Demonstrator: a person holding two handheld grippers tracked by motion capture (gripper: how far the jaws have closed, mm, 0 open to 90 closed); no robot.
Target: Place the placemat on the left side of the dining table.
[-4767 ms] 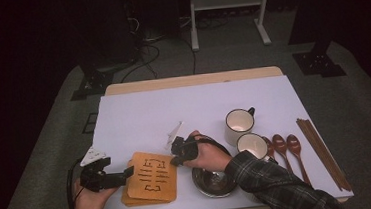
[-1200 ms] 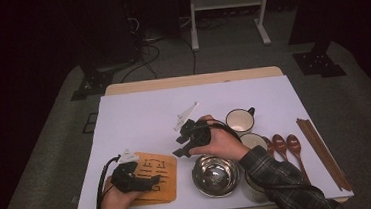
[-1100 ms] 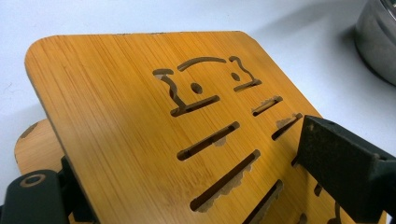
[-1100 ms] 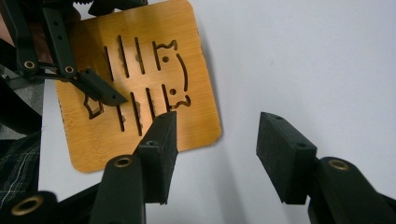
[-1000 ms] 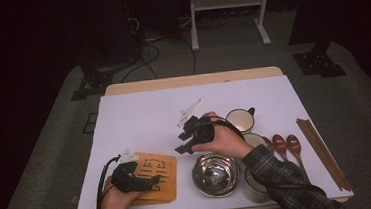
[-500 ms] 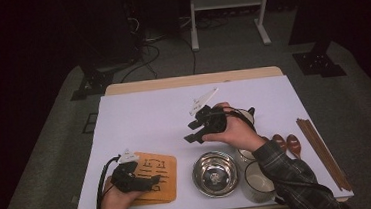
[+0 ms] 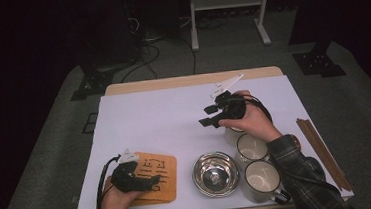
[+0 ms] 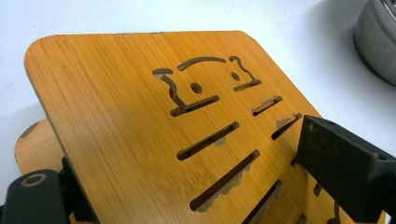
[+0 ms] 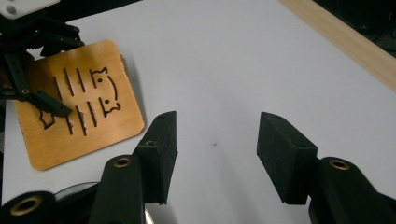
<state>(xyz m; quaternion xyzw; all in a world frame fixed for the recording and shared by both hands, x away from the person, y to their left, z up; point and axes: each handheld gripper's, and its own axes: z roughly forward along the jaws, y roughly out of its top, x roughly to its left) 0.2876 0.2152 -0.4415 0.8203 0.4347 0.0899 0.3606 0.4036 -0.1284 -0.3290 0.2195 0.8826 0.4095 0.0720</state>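
- My left gripper [image 7: 147, 181] pinches the bamboo trivet [image 7: 155, 173] at the tabletop's [image 7: 164, 116] near-left corner.
- My right gripper [image 7: 211, 121] hovers mid-tabletop, fingers [image 9: 161, 144] spread, empty.

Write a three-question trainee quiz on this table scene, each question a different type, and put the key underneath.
1. True or false: the left hand-held gripper has its jaws on the top bamboo trivet, which lies on a second one.
2. Multiple choice: what is between the jaws of the right hand-held gripper? A) a mug B) nothing C) a spoon
3. Short answer: what stands directly left of the two white mugs at the near edge of the table in the high view?

Key
1. True
2. B
3. The steel bowl
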